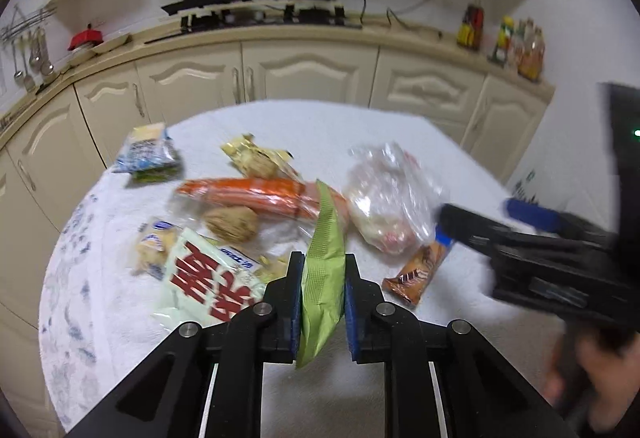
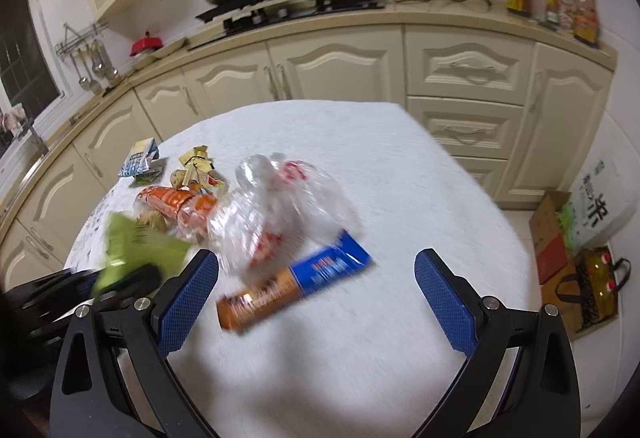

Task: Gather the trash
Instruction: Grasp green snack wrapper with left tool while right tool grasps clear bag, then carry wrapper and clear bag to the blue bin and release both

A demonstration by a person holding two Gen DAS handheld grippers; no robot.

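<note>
My left gripper (image 1: pixel 322 258) is shut on a light green wrapper (image 1: pixel 325 258), which stands on edge between the blue pads. Behind it on the white tablecloth (image 1: pixel 280 126) lie an orange sausage pack (image 1: pixel 256 196), a clear plastic bag (image 1: pixel 390 198), an orange and blue biscuit wrapper (image 1: pixel 420 272) and a white pack with red characters (image 1: pixel 208 278). My right gripper (image 2: pixel 316 262) is open above the cloth, with the biscuit wrapper (image 2: pixel 296 284) lying between and just beyond its fingers, untouched. The green wrapper (image 2: pixel 140 250) and the left gripper (image 2: pixel 120 284) show at the left of the right wrist view.
A small blue and white carton (image 1: pixel 146 152) and yellow wrappers (image 1: pixel 256 156) lie further back on the table. Cream kitchen cabinets (image 1: pixel 308 66) with a stove and pans run behind. Boxes and bags (image 2: pixel 576 250) stand on the floor to the right of the table.
</note>
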